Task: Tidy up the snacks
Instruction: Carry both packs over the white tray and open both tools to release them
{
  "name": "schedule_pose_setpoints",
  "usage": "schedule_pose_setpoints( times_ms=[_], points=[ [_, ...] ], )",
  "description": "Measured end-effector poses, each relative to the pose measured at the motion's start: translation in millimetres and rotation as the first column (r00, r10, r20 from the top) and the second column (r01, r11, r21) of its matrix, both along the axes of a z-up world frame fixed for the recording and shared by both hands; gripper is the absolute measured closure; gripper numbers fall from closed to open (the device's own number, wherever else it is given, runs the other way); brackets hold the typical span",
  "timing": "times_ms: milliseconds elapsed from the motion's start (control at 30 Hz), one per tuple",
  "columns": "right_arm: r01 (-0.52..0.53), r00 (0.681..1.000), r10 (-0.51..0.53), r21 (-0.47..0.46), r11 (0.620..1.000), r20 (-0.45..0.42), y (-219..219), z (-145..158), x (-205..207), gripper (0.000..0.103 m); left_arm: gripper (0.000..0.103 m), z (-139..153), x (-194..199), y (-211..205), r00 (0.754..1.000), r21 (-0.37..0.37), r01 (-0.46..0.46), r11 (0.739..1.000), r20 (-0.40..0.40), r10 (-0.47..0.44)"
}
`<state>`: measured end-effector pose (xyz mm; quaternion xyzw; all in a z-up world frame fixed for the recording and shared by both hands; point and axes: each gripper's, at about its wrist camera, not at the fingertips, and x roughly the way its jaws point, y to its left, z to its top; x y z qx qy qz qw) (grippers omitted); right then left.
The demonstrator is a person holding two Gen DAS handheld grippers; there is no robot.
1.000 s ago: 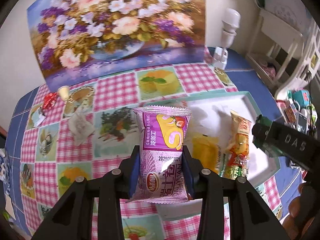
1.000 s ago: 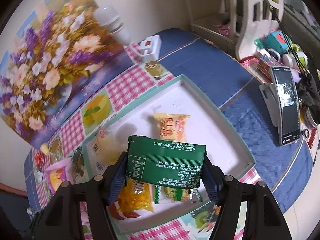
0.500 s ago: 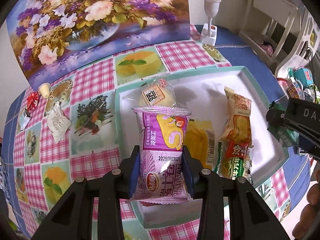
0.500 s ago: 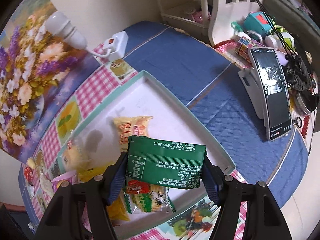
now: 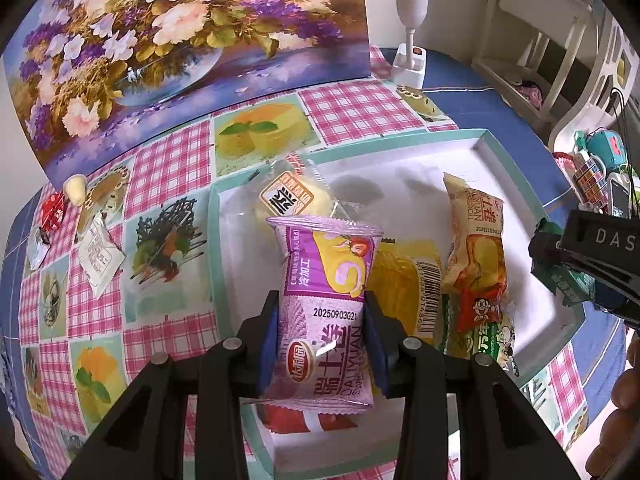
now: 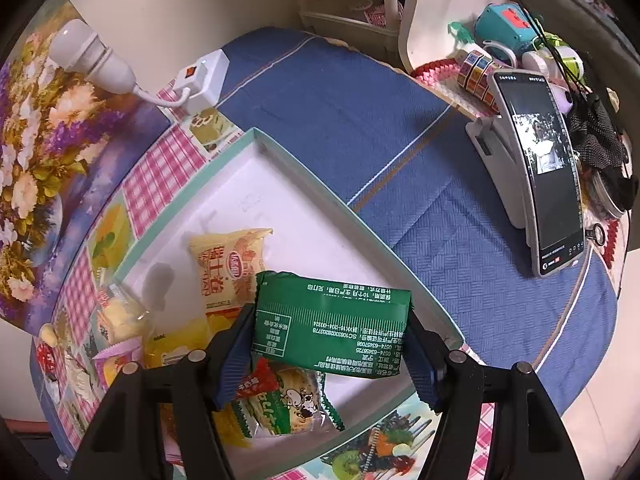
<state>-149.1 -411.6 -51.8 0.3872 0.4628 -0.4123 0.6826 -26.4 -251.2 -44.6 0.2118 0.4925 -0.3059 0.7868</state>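
My left gripper [image 5: 322, 316] is shut on a purple snack packet [image 5: 326, 304], held upright over the near left part of the white tray [image 5: 512, 168]. My right gripper [image 6: 332, 320] is shut on a green snack packet [image 6: 332, 322], held flat above the tray's [image 6: 280, 152] near right side; it also shows at the right edge of the left wrist view as the right gripper [image 5: 592, 264]. In the tray lie an orange packet [image 5: 474, 248], a yellow packet [image 5: 400, 284], a clear-wrapped cake [image 5: 294, 200] and a green-and-red packet [image 6: 280, 400].
Small loose sweets and sachets [image 5: 98, 256] lie on the checked cloth left of the tray. A flower picture [image 5: 180, 40] stands at the back, with a white power strip [image 6: 200, 80] beside it. A phone on a stand [image 6: 536, 184] and toys sit to the right. A hand [image 5: 624, 432] shows at lower right.
Both grippers have come down toward the tray with their packets still held. The tray and its snacks look larger and sit more centred under the fingers.
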Motion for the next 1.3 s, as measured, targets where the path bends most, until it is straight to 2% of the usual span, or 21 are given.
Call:
schedule_pose_setpoints(
  times_ms=[333, 567, 767, 900, 1300],
  points=[
    [0.006, 1.000, -0.006, 0.010, 1.000, -0.008, -3, -5, 0, 0.032, 0.061, 2, 0, 0, 1.000, 0.004, 0.002, 1.000, -0.005, -0.002],
    [0.016, 1.000, -0.016, 0.021, 1.000, -0.006, -4, -7, -2, 0.031, 0.048, 7, -1, 0, 1.000, -0.001, 0.001, 1.000, -0.008, -0.001],
    [0.019, 1.000, -0.019, 0.020, 1.000, -0.007, -4, -7, -2, 0.030, 0.048, 11, 1, 5, 1.000, -0.009, -0.010, 1.000, -0.014, 0.009],
    [0.010, 1.000, -0.010, 0.020, 1.000, 0.003, -3, -6, -2, 0.030, 0.044, 16, 4, 9, 0.999, -0.027, -0.032, 0.999, -0.020, 0.031],
    [-0.032, 0.999, 0.033, -0.003, 0.999, 0.021, 5, 5, 7, 0.030, 0.043, 18, 26, 33, 0.988, -0.049, -0.146, 0.988, -0.056, 0.143]
  ],
)
